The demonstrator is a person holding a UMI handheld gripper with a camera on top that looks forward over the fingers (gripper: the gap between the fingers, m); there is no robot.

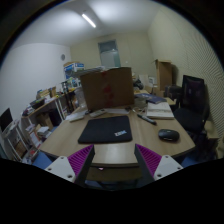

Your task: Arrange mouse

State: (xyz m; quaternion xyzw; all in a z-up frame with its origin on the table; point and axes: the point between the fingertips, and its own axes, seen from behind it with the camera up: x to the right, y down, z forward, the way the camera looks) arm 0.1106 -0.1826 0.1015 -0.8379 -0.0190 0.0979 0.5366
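tongs: the tongs (113, 163) are spread wide, holding nothing, held back from the desk edge
desk: light wooden desk (120, 152)
pad: black rectangular mouse pad (105, 129) just ahead
mouse: dark rounded computer mouse (168, 135) right of pad, off it, likely needs moving on
beyond: brown cardboard box (107, 88)

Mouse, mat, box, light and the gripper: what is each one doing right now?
Mouse: lying on the table, right of the mat, untouched.
Mouse mat: flat on the table, nothing on it.
Cardboard box: standing upright behind the mat.
Ceiling light: on.
Hand-held gripper: open, holding nothing, short of the mouse.
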